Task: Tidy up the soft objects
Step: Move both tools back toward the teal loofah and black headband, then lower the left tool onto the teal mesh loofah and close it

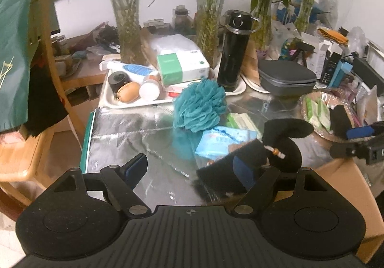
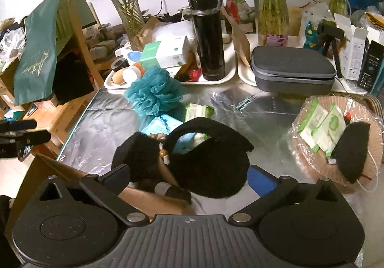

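Evidently the sorting is working from left to right: a woven basket [image 2: 374,148], lined with crinkly clear film, is sitting at the right edge of the foil-covered table [image 2: 108,124] and already holding flat green-and-white wipe packets [image 2: 321,128] and a black fuzzy pad [image 2: 352,150], which suggests it is serving as the collecting place for the soft things. Just in front of the right gripper [image 2: 189,176], a black plush bag [image 2: 206,162] is lying slumped on the foil, its looped handle arching up and a small beaded charm [image 2: 164,155] dangling at its side; the jaws are standing wide to either side of it, the blue pads not pressing on the fur, so I judge it is being lined up for a grasp rather than held. A teal mesh bath pouf [image 1: 199,107], ruffled and springy-looking, is resting near the white tray [image 1: 112,102], with a light blue soft packet [image 1: 223,140] and another green packet [image 2: 199,110] lying between it and the bag, all apparently waiting their turn. The left gripper [image 1: 189,169] is hovering over bare foil with its jaws wide and nothing between them, the bag's furry edge lying just beside its right finger. Hard items, like the glossy black flask [image 2: 208,35] and the grey zip case [image 2: 292,71], are staying at the back.
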